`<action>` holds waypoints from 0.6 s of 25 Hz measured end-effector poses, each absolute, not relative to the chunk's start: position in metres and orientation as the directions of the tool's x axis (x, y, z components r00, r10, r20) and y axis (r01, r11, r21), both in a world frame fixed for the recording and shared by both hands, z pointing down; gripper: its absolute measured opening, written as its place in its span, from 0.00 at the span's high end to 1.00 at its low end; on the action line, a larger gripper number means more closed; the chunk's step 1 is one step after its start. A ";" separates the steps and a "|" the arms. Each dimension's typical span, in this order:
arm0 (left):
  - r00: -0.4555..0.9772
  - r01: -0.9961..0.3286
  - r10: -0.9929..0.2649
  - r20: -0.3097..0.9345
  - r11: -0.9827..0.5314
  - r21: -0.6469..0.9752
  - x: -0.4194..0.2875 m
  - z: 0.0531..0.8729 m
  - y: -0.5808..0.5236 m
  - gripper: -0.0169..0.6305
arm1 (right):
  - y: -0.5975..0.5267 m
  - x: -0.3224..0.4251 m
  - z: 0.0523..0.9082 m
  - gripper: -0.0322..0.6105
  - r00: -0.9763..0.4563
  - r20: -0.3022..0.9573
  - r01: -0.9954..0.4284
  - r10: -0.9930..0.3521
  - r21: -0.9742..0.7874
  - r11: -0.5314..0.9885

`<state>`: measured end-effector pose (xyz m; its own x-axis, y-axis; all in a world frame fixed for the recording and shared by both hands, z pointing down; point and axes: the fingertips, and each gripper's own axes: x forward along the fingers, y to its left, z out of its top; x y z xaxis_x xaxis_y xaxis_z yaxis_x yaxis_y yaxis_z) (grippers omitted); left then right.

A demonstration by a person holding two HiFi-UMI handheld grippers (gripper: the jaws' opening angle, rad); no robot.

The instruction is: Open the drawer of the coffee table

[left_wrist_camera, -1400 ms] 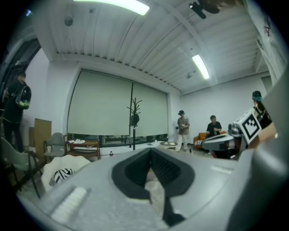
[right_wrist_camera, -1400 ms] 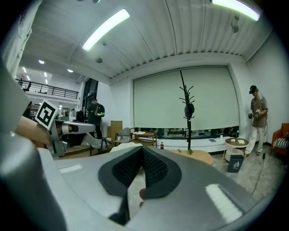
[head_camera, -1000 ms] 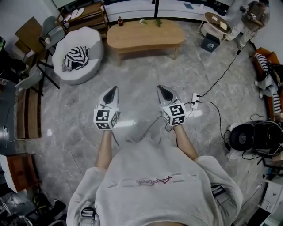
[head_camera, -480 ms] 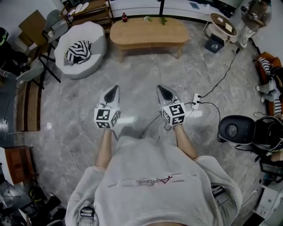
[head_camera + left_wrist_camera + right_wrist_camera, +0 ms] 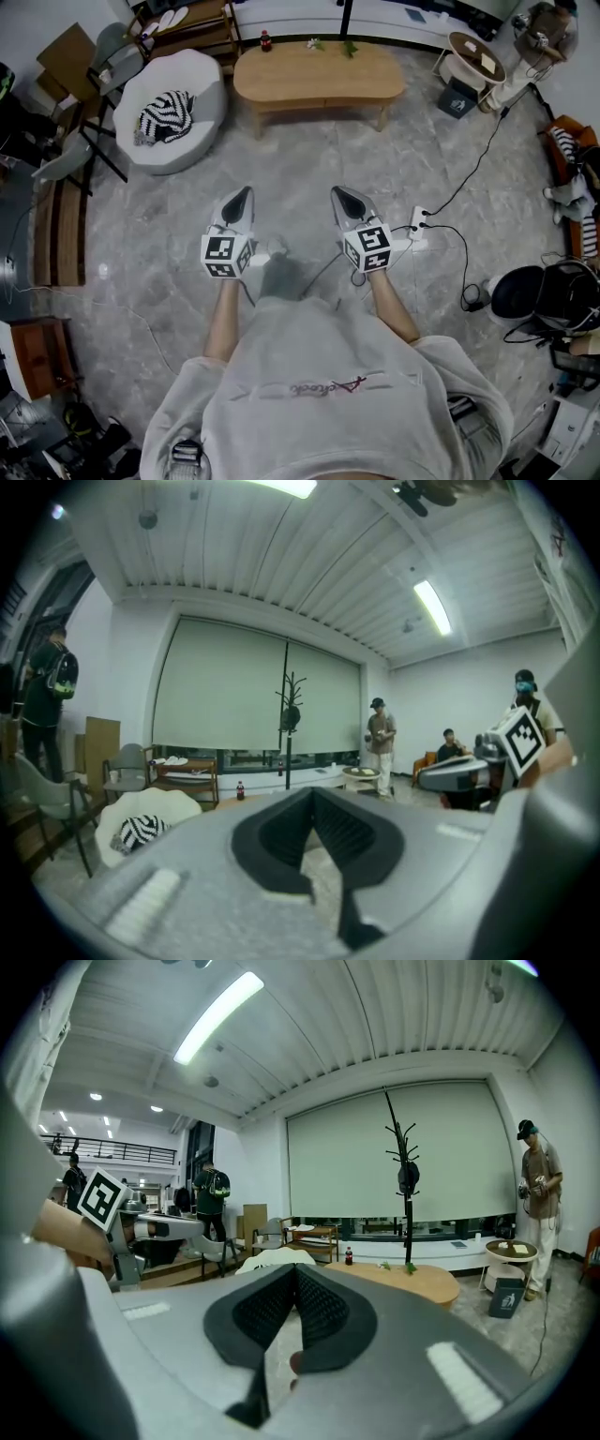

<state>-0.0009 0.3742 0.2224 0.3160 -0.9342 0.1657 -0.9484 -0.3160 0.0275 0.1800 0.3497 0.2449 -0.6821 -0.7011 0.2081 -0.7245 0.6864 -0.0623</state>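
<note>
The wooden coffee table (image 5: pixel 317 79) stands at the far side of the floor in the head view, well ahead of both grippers; it also shows low in the right gripper view as the coffee table (image 5: pixel 417 1283). No drawer on it can be made out. My left gripper (image 5: pixel 240 197) and right gripper (image 5: pixel 339 195) are held side by side over the marble floor, both pointing toward the table, both shut with nothing between the jaws. In the left gripper view the left gripper (image 5: pixel 314 799) has its tips together; the right gripper (image 5: pixel 294 1274) looks the same in its own view.
A white round seat (image 5: pixel 171 110) with a striped cloth lies left of the table. A power strip (image 5: pixel 418 228) and black cable run across the floor at right. A small round side table (image 5: pixel 476 52) and a person stand at the back right. Clutter lines both sides.
The coffee table and white seat have slid slightly within the head view as the person came nearer. Both grippers stay shut and side by side.
</note>
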 end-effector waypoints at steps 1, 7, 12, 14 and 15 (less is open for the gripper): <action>0.318 -0.948 -0.934 0.165 -0.317 0.031 -0.004 0.224 0.365 0.97 | 0.342 0.177 0.246 0.94 -0.680 0.210 -0.726 -0.702 -0.061 0.685; 0.335 -0.942 -0.930 0.154 -0.332 0.045 -0.030 0.228 0.293 0.97 | 0.274 0.151 0.247 0.94 -0.665 0.216 -0.738 -0.715 -0.046 0.673; 0.344 -0.939 -0.929 0.136 -0.340 0.054 -0.060 0.217 0.221 0.97 | 0.206 0.120 0.232 0.94 -0.657 0.212 -0.744 -0.724 -0.030 0.667; 0.352 -0.936 -0.927 0.129 -0.348 0.054 -0.072 0.210 0.195 0.97 | 0.180 0.106 0.225 0.94 -0.651 0.210 -0.749 -0.730 -0.023 0.662; 0.355 -0.935 -0.926 0.126 -0.351 0.056 -0.080 0.208 0.183 0.97 | 0.168 0.099 0.222 0.94 -0.648 0.209 -0.751 -0.732 -0.018 0.660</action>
<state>-0.0798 0.1833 0.2083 0.3553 -0.9263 0.1257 -0.9347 -0.3510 0.0557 0.0987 0.1678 0.2224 -0.6483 -0.7321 0.2092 -0.7511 0.6599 -0.0183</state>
